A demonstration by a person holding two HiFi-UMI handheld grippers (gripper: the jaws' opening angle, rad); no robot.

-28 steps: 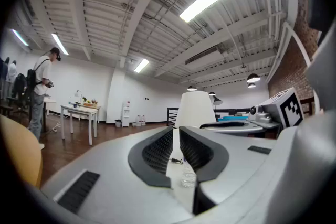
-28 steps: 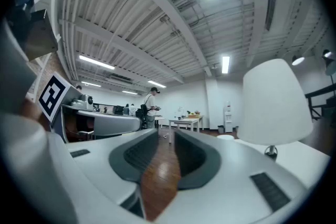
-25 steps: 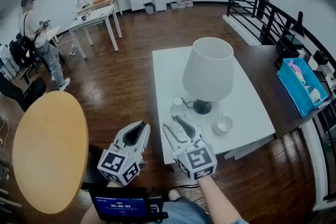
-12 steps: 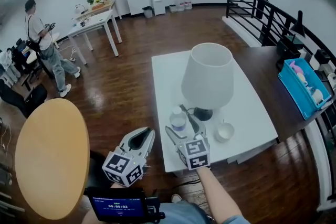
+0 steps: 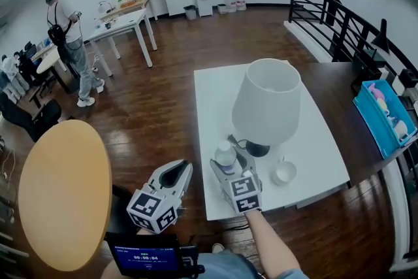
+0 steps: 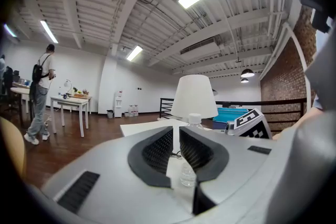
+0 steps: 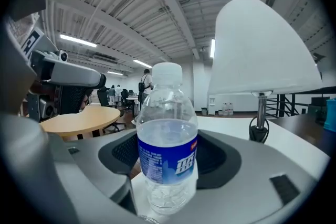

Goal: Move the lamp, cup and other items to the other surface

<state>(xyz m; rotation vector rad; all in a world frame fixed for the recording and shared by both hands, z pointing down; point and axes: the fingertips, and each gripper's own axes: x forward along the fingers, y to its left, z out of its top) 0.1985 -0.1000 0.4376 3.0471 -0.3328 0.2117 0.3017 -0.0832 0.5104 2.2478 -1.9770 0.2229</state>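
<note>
A white-shaded lamp [image 5: 266, 101] stands mid-way along the white table [image 5: 215, 95]. A clear water bottle [image 5: 225, 155] with a blue label is to the left of its base, and a small white cup [image 5: 285, 172] is to the right. My right gripper [image 5: 230, 163] reaches over the table's near edge. Its jaws have just been closing round the bottle [image 7: 168, 144], and the pads now lie against its sides while it still stands upright. My left gripper [image 5: 177, 168] hovers over the floor off the table's near-left corner. A thin slit shows between its jaws, with nothing in them [image 6: 176, 131].
A round wooden table [image 5: 62, 193] is at the left. A blue bin [image 5: 385, 115] and a black railing [image 5: 339, 16] are at the right. At the back left, a person [image 5: 68, 36] stands by white tables [image 5: 127, 19]. A small screen [image 5: 147, 257] shows at the bottom edge.
My right gripper has moved forward and down onto the table, opened wide and closed around the water bottle. The left gripper has shifted only slightly. The person at the back has walked on.
</note>
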